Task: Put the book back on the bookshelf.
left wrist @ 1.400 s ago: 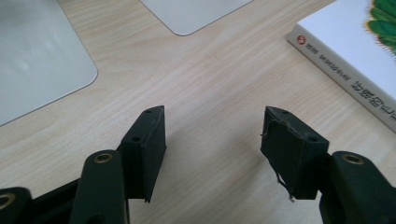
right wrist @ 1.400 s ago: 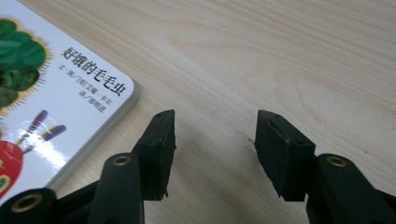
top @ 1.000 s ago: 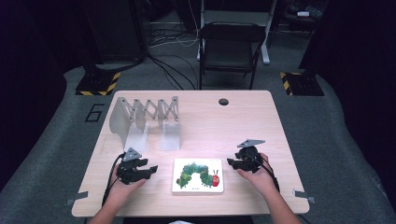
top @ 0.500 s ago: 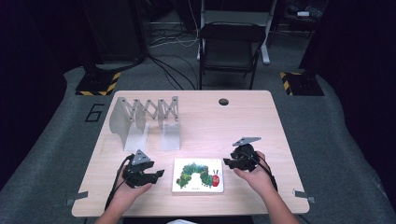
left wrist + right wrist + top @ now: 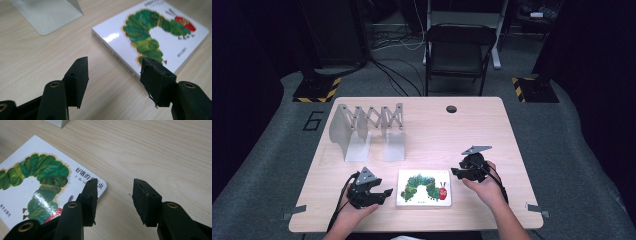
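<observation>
two grippers frame a picture book (image 5: 424, 187) that lies flat on the near part of the wooden table (image 5: 492, 125), cover up, with a green caterpillar on it. the left gripper (image 5: 379, 192) is just beside the left edge of the book, and its jaws have just been opening a little; they stand about half wide, and in the left gripper view there is only table between them, with the book's spine edge near one pad (image 5: 156, 82). the right gripper (image 5: 455, 172) is near the upper right corner of the book, also half wide and holding nothing; in the right gripper view one pad (image 5: 90, 192) is over that corner. i judge this is the approach step, before any grip on the book. the next move probably needs one jaw to slide under an edge, which is difficult because the book lies flat. a metal folding book rack (image 5: 367, 130) stands further back on the left, well apart from the book.
</observation>
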`<state>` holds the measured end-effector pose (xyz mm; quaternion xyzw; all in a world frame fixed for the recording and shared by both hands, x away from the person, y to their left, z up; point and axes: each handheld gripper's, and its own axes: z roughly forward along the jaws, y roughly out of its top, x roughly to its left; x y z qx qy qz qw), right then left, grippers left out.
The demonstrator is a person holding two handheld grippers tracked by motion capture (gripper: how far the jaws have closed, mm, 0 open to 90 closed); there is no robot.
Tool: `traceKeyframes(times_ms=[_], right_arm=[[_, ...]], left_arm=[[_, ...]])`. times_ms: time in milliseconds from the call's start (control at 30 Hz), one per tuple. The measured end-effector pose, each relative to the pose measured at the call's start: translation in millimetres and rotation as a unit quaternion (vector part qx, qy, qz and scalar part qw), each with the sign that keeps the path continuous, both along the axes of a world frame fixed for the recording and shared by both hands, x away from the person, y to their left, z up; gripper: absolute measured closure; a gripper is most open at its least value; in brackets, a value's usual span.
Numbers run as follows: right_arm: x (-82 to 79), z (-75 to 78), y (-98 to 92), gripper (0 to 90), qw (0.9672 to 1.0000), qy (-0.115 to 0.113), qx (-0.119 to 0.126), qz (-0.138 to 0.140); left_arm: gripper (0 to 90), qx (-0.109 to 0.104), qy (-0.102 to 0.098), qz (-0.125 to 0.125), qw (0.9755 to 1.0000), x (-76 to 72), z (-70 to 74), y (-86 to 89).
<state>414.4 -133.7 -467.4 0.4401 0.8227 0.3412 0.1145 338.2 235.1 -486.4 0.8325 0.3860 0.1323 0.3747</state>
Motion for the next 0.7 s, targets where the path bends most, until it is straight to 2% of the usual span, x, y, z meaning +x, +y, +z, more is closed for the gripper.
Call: traceKeyframes(times_ms=[100,167,300,433,500,667,700], right_arm=[[5.2,-6.5,-3.0,55.7,0.9999,0.016,-0.002,0.001],[6.0,-8.2,-1.8,55.6,0.9999,0.015,0.005,-0.004],[9.3,-13.0,2.7,53.3,0.9995,0.029,0.005,0.009],[10.1,-14.3,8.8,51.5,0.9993,0.033,0.01,0.015],[12.1,-16.1,12.4,50.1,0.9987,0.04,0.016,0.025],[14.0,-20.1,17.8,49.0,0.998,0.056,0.012,0.027],[15.0,-21.8,19.3,48.6,0.9977,0.06,0.011,0.03]], left_arm=[[36.5,-0.004,-0.007,-0.001,1.0,-4.9,-2.5,-0.9],[35.7,-0.003,-0.006,-0.005,1.0,-8.4,-4.8,-3.5],[33.7,0.008,0.002,-0.019,0.9998,-14.6,-10.9,-11.5],[33.5,0.019,0.007,-0.036,0.9991,-19.1,-16.7,-19.1],[33.5,0.019,0.017,-0.037,0.999,-20.6,-20.7,-22.9],[33.4,0.028,0.018,-0.039,0.9987,-19.9,-26.7,-26.8],[33.3,0.027,0.028,-0.043,0.9983,-19.5,-28.6,-28.1]])
